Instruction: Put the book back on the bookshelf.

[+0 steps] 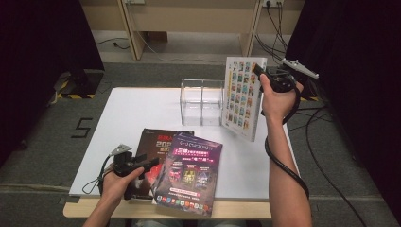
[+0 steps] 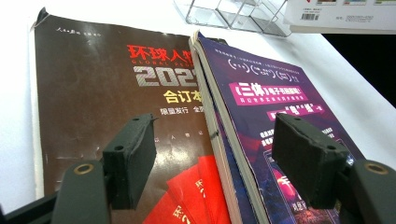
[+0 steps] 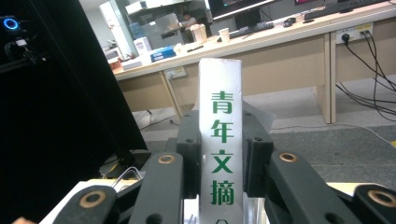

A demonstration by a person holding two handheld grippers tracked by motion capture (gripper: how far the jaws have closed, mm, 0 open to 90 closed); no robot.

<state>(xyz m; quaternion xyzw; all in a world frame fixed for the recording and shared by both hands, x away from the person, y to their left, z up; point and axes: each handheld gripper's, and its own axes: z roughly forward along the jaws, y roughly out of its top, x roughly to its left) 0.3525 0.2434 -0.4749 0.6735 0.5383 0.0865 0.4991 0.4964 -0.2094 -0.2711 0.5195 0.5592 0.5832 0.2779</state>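
Observation:
A thick white book [image 1: 242, 97] with rows of small cover pictures hangs upright above the table's right side, next to a clear plastic rack [image 1: 202, 100]. My right gripper [image 1: 259, 71] is shut on its spine; in the right gripper view the white spine with green characters [image 3: 221, 144] stands clamped between the two pads. A purple magazine [image 1: 189, 172] lies near the front edge, overlapping a dark brown one [image 1: 158, 146]. My left gripper [image 1: 150, 164] rests open over them; its jaws straddle the purple magazine's edge [image 2: 219, 154] without touching.
The white tabletop [image 1: 127, 118] has bare room at the left and behind the magazines. Cables [image 1: 326, 175] trail over the floor at the right. Wooden desk legs [image 1: 132, 28] stand beyond the table. Black curtains flank both sides.

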